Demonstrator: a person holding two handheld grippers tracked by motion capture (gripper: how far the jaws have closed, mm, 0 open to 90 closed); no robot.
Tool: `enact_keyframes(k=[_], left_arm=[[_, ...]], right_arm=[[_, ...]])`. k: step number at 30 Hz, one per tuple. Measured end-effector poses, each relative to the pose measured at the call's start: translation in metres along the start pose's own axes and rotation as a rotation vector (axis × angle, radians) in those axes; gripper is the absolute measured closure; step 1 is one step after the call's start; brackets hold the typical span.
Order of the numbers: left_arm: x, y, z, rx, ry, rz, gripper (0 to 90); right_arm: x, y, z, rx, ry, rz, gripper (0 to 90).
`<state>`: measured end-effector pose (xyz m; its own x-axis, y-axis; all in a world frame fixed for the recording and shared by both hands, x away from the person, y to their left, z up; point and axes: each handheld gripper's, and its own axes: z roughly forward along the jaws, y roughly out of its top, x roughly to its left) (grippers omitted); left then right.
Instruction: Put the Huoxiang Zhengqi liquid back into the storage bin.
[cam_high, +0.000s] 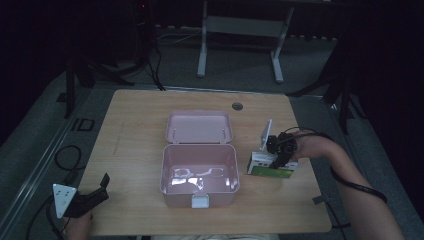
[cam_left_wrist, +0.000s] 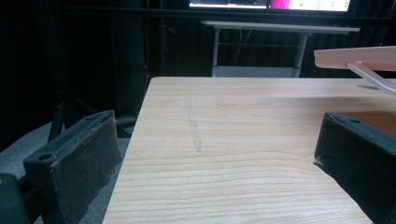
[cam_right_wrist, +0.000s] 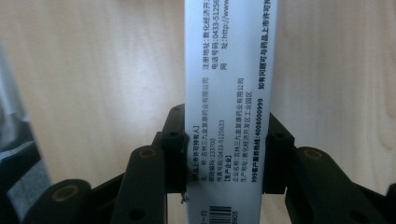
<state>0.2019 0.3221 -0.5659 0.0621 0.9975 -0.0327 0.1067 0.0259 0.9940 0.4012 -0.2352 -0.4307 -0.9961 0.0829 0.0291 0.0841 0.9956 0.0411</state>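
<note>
— Gripping the medicine carton (cam_high: 270, 166), is it? I can't quite see from here.

— Yes. The right gripper (cam_high: 280, 156) has its 2 jaws pressed against the long sides of that white-and-green box; in the right gripper view the printed face (cam_right_wrist: 231, 107) runs straight up between them. The box sits on the wooden table (cam_high: 135, 135), just right of the open pink storage box (cam_high: 199, 175), apart from it.

— And the other hand?

— The left gripper (cam_high: 95, 195) rests at the near left corner, jaws spread wide, nothing between them.

— So what step would you call this?

— The pick-up, I'd say: grasp made, carton not yet lifted as far as I can tell. Next it needs raising clear of the table, carrying left over the pink rim, and lowering into the empty tub.

— Any catch?

— The lid (cam_high: 199, 126) lies flat at the far side, so the way in looks open.
</note>
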Motion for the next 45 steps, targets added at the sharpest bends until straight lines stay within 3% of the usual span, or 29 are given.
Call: enact_keyframes(k=[13,20,24,31,35,45], left_arm=[[0.000,0.000,0.000,0.002,0.002,0.000,0.2],[0.000,0.000,0.000,0.001,0.002,0.000,0.2],[0.000,0.000,0.000,0.001,0.002,0.000,0.2],[0.000,0.000,0.000,-0.001,0.001,-0.002,0.2],[0.000,0.000,0.000,0.001,0.000,-0.001,0.2],[0.000,0.000,0.000,-0.001,-0.001,-0.003,0.2]], right_arm=[[0.031,0.002,-0.024,-0.016,-0.008,-0.024,61.6],[0.045,0.010,-0.052,-0.011,-0.019,-0.023,61.7],[0.052,0.018,-0.073,-0.025,-0.041,-0.028,61.7],[0.058,0.035,-0.096,-0.032,-0.061,-0.051,61.7],[0.061,0.043,-0.102,-0.035,-0.062,-0.062,61.7],[0.070,0.083,-0.116,-0.046,-0.074,-0.125,61.6]])
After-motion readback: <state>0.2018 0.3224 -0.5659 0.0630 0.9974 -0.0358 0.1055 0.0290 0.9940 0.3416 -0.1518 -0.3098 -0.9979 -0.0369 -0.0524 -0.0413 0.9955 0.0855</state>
